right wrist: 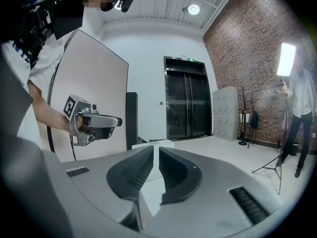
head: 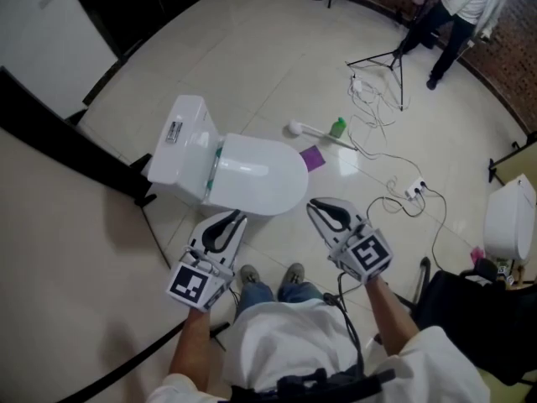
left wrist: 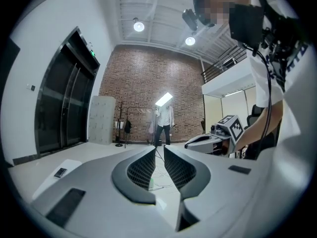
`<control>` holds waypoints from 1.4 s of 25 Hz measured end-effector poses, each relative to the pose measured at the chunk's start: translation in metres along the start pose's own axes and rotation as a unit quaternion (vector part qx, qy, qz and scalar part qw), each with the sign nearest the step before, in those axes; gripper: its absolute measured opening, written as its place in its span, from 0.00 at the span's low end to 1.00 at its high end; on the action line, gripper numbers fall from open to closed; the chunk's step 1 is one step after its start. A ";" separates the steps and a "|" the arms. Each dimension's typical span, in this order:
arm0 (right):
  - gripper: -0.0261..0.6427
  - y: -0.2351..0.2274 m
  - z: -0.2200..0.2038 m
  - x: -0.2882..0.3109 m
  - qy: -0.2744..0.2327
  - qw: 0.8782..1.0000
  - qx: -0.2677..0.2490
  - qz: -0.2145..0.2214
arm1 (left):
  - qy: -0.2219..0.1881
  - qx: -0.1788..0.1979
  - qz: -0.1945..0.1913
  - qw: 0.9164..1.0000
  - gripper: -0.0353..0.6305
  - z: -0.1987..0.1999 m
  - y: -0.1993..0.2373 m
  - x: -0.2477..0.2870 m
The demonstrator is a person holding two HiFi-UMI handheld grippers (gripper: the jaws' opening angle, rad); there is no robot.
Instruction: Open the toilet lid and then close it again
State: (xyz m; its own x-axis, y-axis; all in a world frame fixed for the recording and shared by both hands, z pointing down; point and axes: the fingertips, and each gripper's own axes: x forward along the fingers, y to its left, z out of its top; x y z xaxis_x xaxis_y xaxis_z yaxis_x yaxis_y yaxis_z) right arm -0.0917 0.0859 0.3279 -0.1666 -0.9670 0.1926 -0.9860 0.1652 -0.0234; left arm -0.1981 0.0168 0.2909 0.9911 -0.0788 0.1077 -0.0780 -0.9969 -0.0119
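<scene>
Two grippers reach forward in the head view, the left gripper (head: 237,217) and the right gripper (head: 313,205), each in one hand of a person whose shoes (head: 268,274) stand just behind them. Their tips are near the front rim of a white toilet (head: 195,177) on the pale floor (head: 252,49), touching nothing, and the toilet's lid (head: 256,175) lies flat and closed. Beyond the toilet lie a green bottle (head: 337,127) and a purple cloth (head: 311,157), with cables (head: 394,183) trailing to the right, and another person (head: 460,7) stands at the far side. In the left gripper view that gripper's jaws are drawn nearly together, with only a thin slit and nothing between them; past them are a brick wall (left wrist: 148,78) and the right gripper at the right. In the right gripper view its jaws are likewise almost closed and empty, dark lift doors (right wrist: 185,103) stand behind, and the left gripper shows at the left.
</scene>
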 end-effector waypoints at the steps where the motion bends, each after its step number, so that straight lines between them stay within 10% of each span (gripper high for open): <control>1: 0.09 0.000 -0.002 0.001 0.003 1.000 0.000 0.001 | -0.005 0.004 0.007 1.000 0.13 0.000 0.003 0.000; 21: 0.09 -0.008 0.002 0.088 0.073 0.997 -0.039 0.008 | 0.029 0.042 0.058 0.997 0.13 -0.024 0.114 -0.048; 35: 0.09 -0.150 -0.086 0.113 0.165 0.978 -0.013 0.129 | 0.004 0.004 0.235 0.972 0.13 -0.047 0.092 0.048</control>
State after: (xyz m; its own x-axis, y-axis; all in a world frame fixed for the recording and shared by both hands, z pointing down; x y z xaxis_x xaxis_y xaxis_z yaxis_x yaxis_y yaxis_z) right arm 0.0385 -0.0314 0.4378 -0.3927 -0.7779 0.4906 -0.9105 0.4042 -0.0878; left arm -0.1631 -0.0791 0.3415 0.8450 -0.5259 0.0967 -0.5214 -0.8505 -0.0692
